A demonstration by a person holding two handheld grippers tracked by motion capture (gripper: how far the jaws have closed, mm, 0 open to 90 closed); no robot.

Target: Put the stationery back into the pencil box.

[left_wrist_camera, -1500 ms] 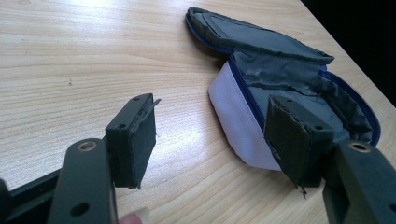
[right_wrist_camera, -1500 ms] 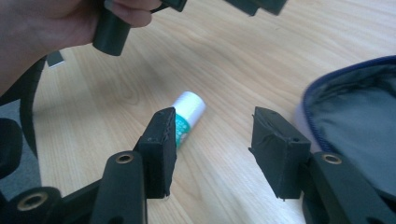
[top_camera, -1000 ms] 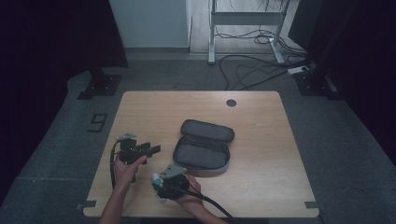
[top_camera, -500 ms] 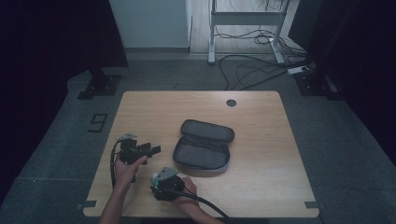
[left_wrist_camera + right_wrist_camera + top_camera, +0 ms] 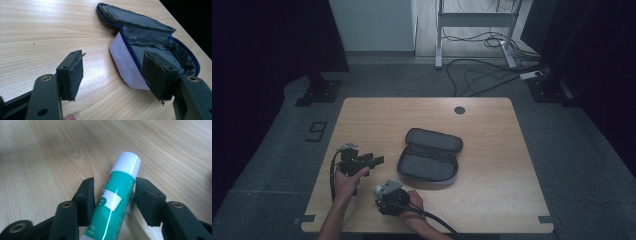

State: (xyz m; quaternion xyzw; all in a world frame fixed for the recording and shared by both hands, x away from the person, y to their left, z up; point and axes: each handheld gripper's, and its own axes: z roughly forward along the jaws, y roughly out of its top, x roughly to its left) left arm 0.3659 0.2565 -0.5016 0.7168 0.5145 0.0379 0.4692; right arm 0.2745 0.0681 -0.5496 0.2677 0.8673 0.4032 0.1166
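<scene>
Right gripper [image 5: 113, 192] in my hand straddles a green glue stick [image 5: 113, 200] lying on the table [image 5: 37, 157], jaws part open, left pad touching, right pad just clear. Closing off-centre could roll the round tube away. Left gripper [image 5: 113, 73] hangs wide open, empty, near the open pouch [image 5: 150, 42].
</scene>
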